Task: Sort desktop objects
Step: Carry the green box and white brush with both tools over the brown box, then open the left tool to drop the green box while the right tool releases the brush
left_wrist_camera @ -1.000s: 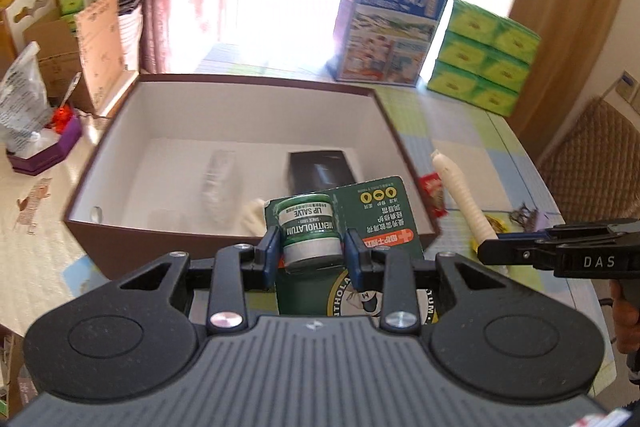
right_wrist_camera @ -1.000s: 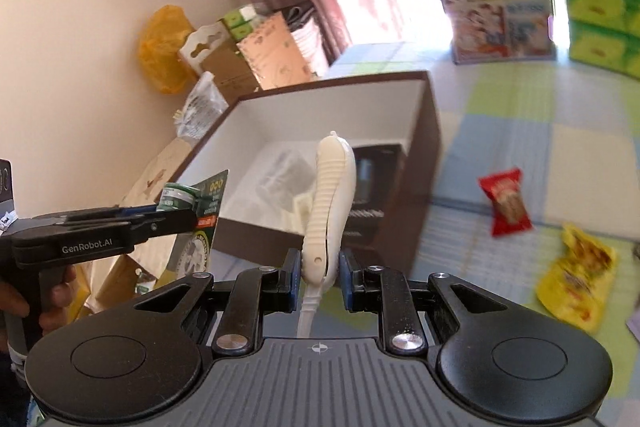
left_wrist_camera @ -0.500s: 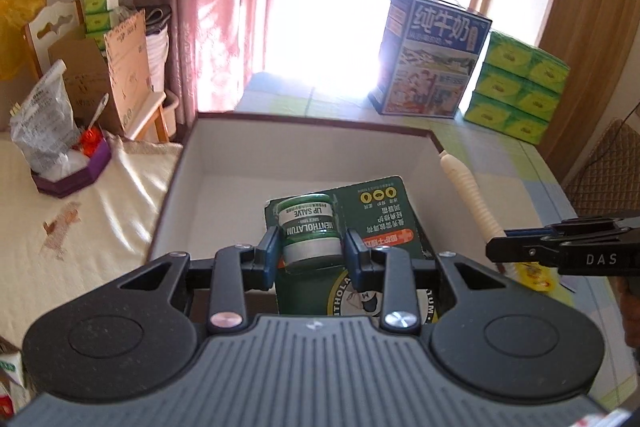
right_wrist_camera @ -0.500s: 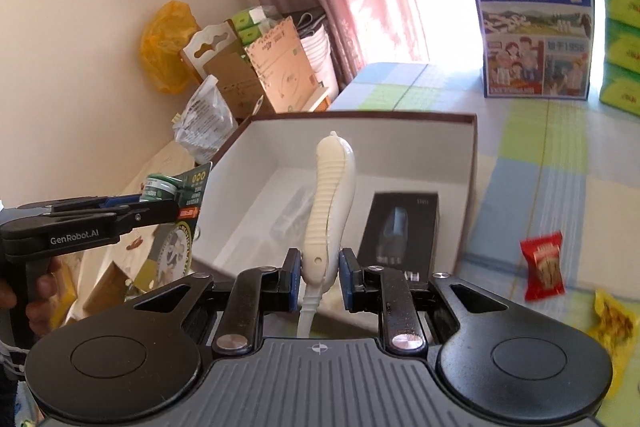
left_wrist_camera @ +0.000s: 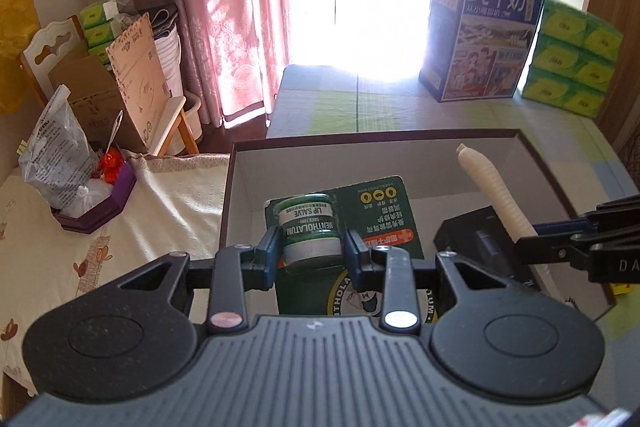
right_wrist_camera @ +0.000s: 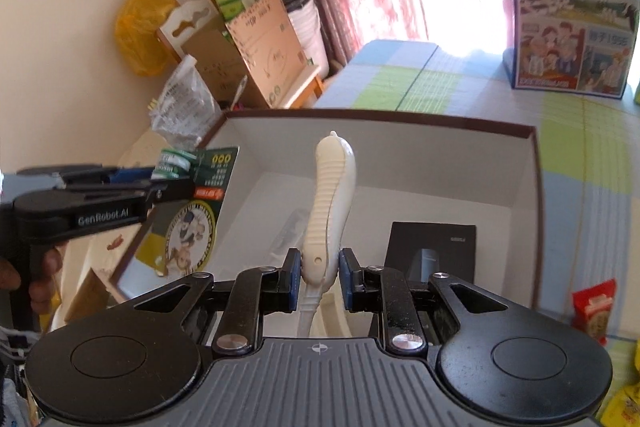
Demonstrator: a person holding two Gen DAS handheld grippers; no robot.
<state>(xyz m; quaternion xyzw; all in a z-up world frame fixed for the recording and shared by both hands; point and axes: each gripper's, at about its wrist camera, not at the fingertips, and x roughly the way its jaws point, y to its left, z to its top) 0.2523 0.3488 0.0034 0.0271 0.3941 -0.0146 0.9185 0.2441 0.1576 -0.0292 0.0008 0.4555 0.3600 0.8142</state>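
Both grippers are loaded and both hang over the same box, which is where I'd worry. Nearest, the left gripper (left_wrist_camera: 311,247) is pinched on the lip salve (left_wrist_camera: 308,227), its pads on the little green tin while the wide green backing card sticks out ahead and below. That card is big and floppy next to the grip point, so if it catches the box (left_wrist_camera: 376,138) rim or wall on the way down it could twist the pack in the pads, or leave it propped against the wall instead of lying flat. The right gripper (right_wrist_camera: 319,273) is pressed tight on the white ribbed handle (right_wrist_camera: 330,195), held low on its length with most of it standing up past the fingers and a thin tail hanging underneath; a grip so far from the middle may let it swing or tip when released, and it looks rounded enough to roll. Seen from the left camera, the right gripper (left_wrist_camera: 560,243) sits just beside the pack, so the two tools could bump if they go down together. Further in, a black carton (right_wrist_camera: 434,251) and a clear wrapped item already lie on the box floor, leaving less free room. Beyond the box, a red snack packet (right_wrist_camera: 594,307) lies on the table, not yet sorted.
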